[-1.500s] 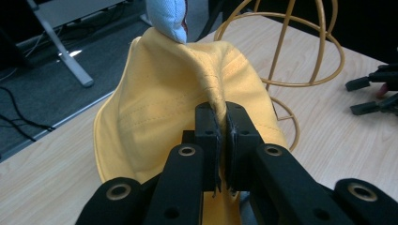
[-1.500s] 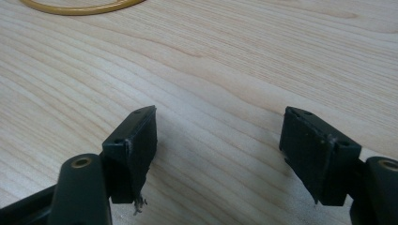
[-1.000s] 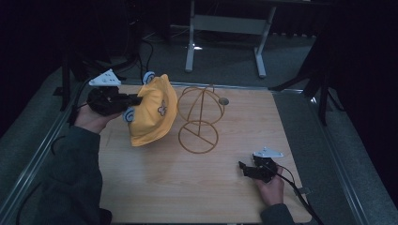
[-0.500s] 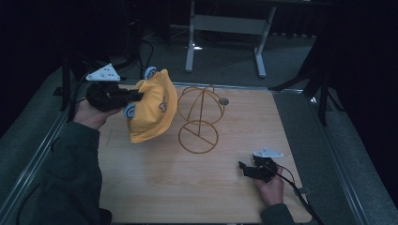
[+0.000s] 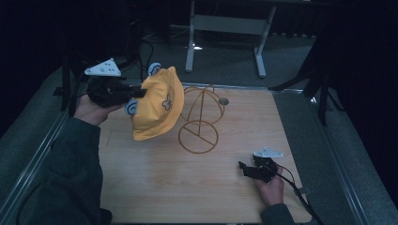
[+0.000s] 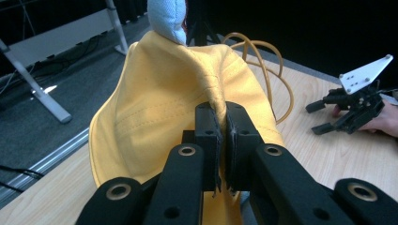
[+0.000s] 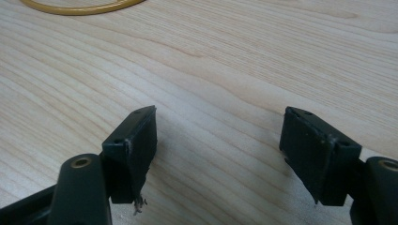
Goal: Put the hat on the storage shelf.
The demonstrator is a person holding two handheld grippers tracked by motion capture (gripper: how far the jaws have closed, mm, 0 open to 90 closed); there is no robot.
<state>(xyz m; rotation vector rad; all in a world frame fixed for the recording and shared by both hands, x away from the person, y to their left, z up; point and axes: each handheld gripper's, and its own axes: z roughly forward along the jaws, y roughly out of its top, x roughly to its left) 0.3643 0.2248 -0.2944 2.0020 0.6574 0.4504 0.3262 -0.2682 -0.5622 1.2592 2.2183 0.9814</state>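
A yellow cloth hat (image 5: 155, 108) with pale blue ear-like patches hangs in the air at the table's left, just left of a yellow wire hat stand (image 5: 201, 117). My left gripper (image 5: 139, 93) is shut on the hat's edge; in the left gripper view its jaws pinch a fold of the yellow hat (image 6: 178, 89) at the left gripper (image 6: 221, 126). The wire stand (image 6: 263, 61) shows behind the hat. My right gripper (image 5: 243, 167) rests open and empty low on the table at the front right; its right gripper (image 7: 218, 145) view shows bare wood between the jaws.
The wooden table (image 5: 155, 178) has a metal rim with dark floor around it. A small grey round disc (image 5: 224, 101) lies near the table's far edge. A grey frame (image 5: 225, 23) stands on the floor beyond. The stand's base ring (image 7: 80, 7) lies ahead of the right gripper.
My left gripper has lifted the hat higher and a little away from me, beside the stand. The right gripper has stayed in place.
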